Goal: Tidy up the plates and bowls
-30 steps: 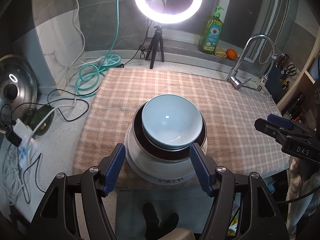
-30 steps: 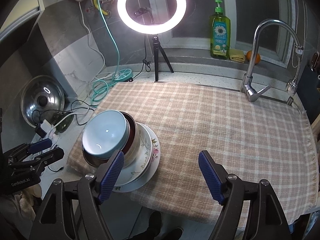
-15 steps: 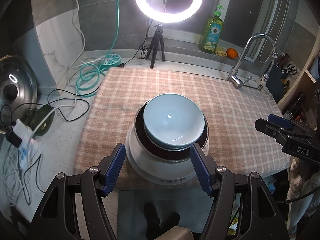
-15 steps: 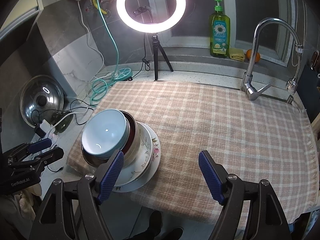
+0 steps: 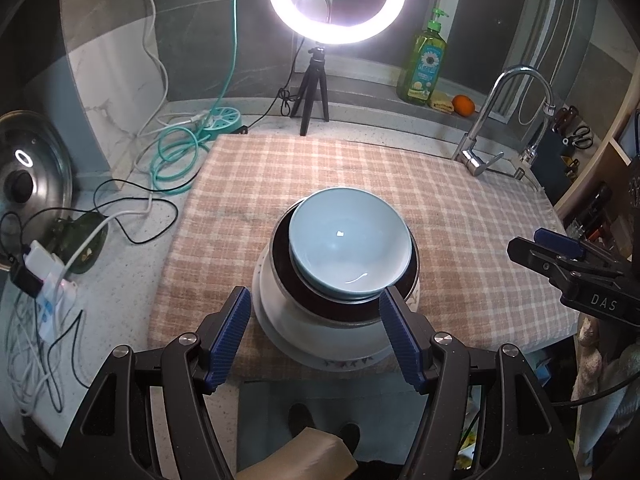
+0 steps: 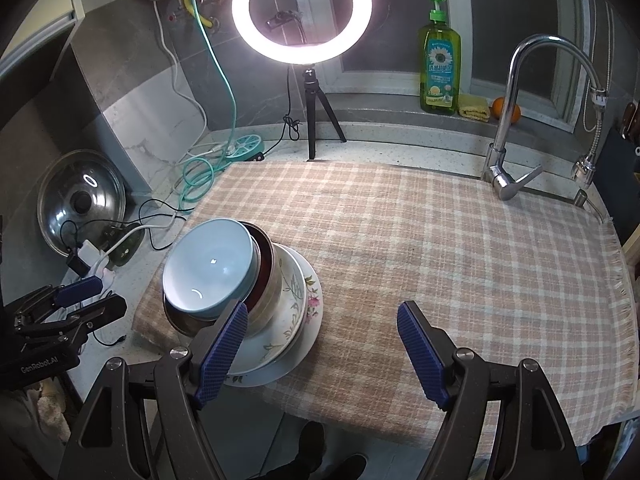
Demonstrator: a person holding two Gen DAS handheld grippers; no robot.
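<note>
A stack of dishes stands on the checked cloth (image 5: 360, 176) near its front edge. A light blue bowl (image 5: 349, 242) is on top, inside a dark red-brown bowl (image 5: 282, 258), on a white bowl and floral plates (image 6: 296, 292). The blue bowl also shows in the right wrist view (image 6: 210, 266). My left gripper (image 5: 316, 334) is open and empty, its fingers on either side of the stack's near edge, just short of it. My right gripper (image 6: 320, 350) is open and empty, to the right of the stack, above the cloth's front edge.
A ring light on a tripod (image 5: 314, 80) stands behind the cloth. A tap (image 6: 508, 160) is at the back right, a soap bottle (image 6: 439, 68) and an orange (image 6: 506, 110) on the ledge. A pot lid (image 5: 28, 172), cables and a power strip (image 5: 52, 280) lie left.
The left gripper has drifted slightly, so the stack sits a little further right in its view. The right gripper has barely moved. Both stay open.
</note>
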